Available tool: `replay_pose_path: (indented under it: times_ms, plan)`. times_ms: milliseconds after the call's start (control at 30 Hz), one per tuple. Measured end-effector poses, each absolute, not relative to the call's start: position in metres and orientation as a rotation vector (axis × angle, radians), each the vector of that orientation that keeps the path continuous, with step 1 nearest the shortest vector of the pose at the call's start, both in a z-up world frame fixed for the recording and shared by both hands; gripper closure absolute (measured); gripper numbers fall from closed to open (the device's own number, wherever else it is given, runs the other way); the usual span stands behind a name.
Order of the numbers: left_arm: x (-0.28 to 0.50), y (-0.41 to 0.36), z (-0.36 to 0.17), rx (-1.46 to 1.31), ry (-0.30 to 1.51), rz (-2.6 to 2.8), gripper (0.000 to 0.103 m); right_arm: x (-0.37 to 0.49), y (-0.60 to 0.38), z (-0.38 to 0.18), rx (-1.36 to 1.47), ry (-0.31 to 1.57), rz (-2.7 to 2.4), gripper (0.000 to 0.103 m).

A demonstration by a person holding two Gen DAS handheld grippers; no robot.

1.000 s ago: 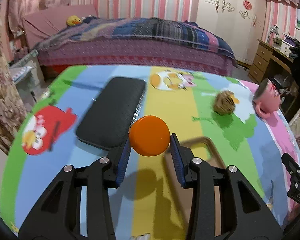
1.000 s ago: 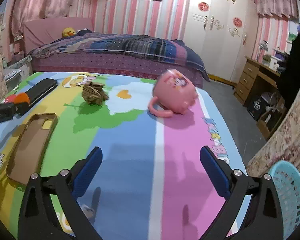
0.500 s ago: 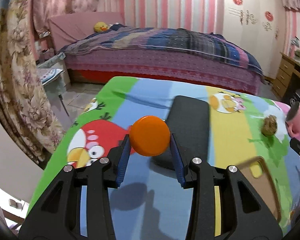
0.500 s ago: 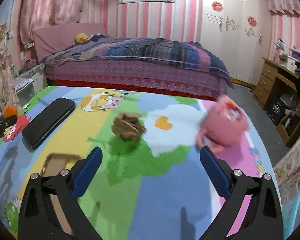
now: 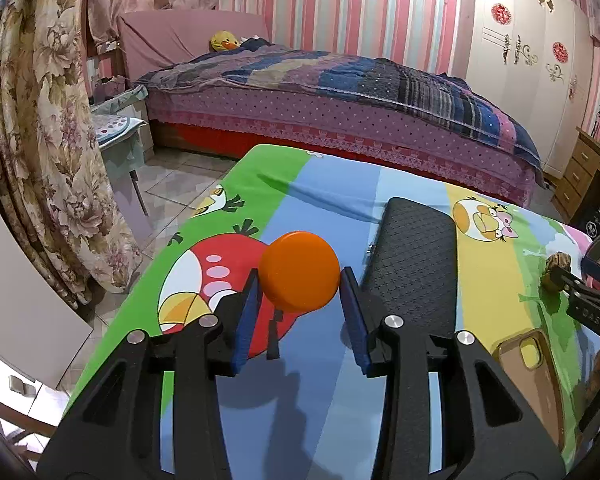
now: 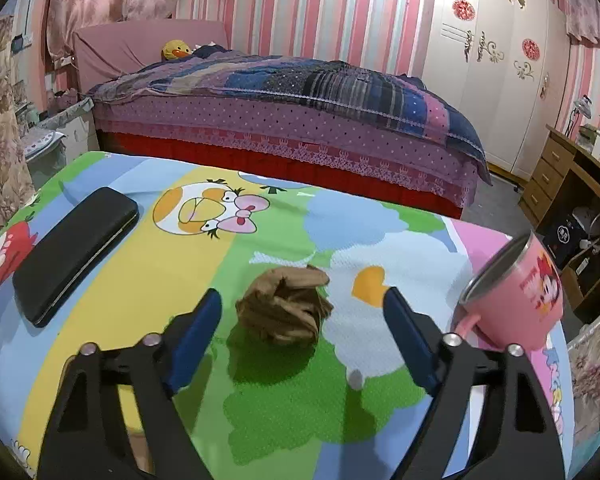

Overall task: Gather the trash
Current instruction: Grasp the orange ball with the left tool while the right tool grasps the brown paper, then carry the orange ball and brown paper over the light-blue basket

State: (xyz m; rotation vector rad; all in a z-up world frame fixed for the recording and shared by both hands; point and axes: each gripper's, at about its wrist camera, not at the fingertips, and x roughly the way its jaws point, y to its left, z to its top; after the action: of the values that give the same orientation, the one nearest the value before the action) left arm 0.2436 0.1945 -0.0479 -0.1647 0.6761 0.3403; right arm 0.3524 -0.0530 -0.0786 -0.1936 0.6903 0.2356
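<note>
My left gripper (image 5: 300,312) is shut on an orange round lid (image 5: 299,277) and holds it above the cartoon tablecloth (image 5: 332,208). A crumpled brown paper ball (image 6: 286,310) lies on the cloth; it also shows small at the right in the left wrist view (image 5: 556,271). My right gripper (image 6: 302,336) is open, its blue pads either side of the paper ball, which sits just ahead between them.
A black case (image 6: 74,254) lies at the left, also in the left wrist view (image 5: 414,264). A pink mug (image 6: 516,300) lies tipped at the right. A brown phone case (image 5: 536,376) lies near the front. A bed (image 6: 284,104) stands behind the table.
My left gripper has swung left with the orange lid. My right gripper has moved left and closer to the paper ball, which now sits between its pads.
</note>
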Motion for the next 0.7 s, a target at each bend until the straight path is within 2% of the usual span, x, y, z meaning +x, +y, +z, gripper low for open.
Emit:
replay_pose_path:
  times_ms: [67,133,367,700]
  plan:
    - [0.244,0.19,-0.047,-0.156,0.672,0.33,0.064,0.355,-0.051,-0.081,-0.199,0.715,0.263,0.05]
    - [0.245,0.186,-0.046,-0.15,0.67,0.318,0.064,0.354,-0.05,-0.081,-0.204,0.716,0.281,0.059]
    - [0.245,0.172,-0.041,-0.121,0.661,0.282,0.064,0.328,-0.064,-0.069,-0.192,0.651,0.267,0.062]
    - [0.237,0.124,-0.027,-0.087,0.635,0.174,0.064,0.248,-0.145,-0.034,-0.105,0.583,0.154,0.062]
